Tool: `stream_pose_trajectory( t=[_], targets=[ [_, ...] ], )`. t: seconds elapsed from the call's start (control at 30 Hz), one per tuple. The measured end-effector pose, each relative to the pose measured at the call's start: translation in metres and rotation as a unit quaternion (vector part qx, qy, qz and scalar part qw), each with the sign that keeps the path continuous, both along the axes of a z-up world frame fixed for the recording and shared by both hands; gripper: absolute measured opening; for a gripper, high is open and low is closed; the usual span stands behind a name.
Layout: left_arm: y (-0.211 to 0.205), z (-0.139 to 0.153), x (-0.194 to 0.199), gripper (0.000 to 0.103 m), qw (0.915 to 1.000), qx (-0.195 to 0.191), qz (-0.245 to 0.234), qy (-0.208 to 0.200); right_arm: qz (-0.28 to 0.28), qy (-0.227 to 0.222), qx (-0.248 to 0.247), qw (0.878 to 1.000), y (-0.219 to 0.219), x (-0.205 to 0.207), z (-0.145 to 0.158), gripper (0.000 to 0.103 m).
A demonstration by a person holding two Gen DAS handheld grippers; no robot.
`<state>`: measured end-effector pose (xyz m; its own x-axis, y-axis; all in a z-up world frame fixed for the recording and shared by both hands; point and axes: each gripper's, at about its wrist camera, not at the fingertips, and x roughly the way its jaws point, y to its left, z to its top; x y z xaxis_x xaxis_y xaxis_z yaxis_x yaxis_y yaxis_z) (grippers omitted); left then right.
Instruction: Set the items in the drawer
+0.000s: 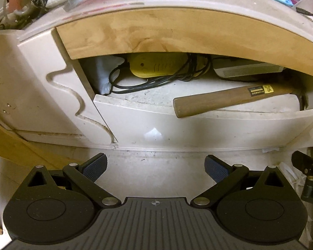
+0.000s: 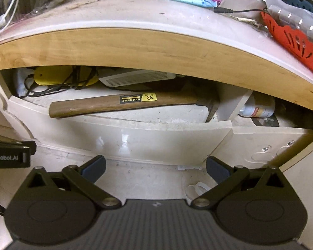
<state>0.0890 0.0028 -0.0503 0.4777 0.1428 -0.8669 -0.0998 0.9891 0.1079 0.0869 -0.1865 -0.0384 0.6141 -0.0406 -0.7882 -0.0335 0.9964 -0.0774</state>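
Observation:
A white drawer [image 1: 148, 125] stands pulled out under a wooden tabletop edge [image 1: 177, 31]. A hammer with a wooden handle [image 1: 223, 101] lies in it, its handle end resting over the drawer's front rim. In the right wrist view the hammer [image 2: 123, 104] lies across the drawer [image 2: 156, 139], its metal head [image 2: 211, 108] at the right. My left gripper [image 1: 155, 167] is open and empty, below the drawer front. My right gripper [image 2: 155, 167] is open and empty, also below the drawer front.
Deeper in the drawer lie a yellow device [image 1: 158, 64] wrapped in black cable, a white vented box [image 1: 248, 69] and a white bag [image 1: 100, 77]. A second open drawer [image 2: 267, 143] at the right holds a bottle [image 2: 258, 108]. The tabletop [image 2: 156, 10] is cluttered. The other gripper shows at the left edge [image 2: 10, 154].

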Motion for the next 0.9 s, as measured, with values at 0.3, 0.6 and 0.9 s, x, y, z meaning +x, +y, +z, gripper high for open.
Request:
stream_pose_trajectory(
  t=[0.3, 0.6, 0.9],
  targets=[
    [-0.006, 0.021, -0.015, 0.103, 0.9998, -0.005, -0.014, -0.016, -0.007, -0.006, 0.009, 1.0, -0.005, -0.019, 0.02, 0.103],
    [-0.009, 0.037, -0.031, 0.103, 0.9995, -0.004, -0.017, -0.026, -0.004, -0.01, 0.017, 1.0, -0.008, -0.038, 0.031, 0.103],
    [-0.012, 0.046, -0.049, 0.103, 0.9993, 0.008, -0.022, -0.03, 0.001, -0.019, 0.028, 0.999, -0.009, -0.057, 0.042, 0.103]
  ],
)
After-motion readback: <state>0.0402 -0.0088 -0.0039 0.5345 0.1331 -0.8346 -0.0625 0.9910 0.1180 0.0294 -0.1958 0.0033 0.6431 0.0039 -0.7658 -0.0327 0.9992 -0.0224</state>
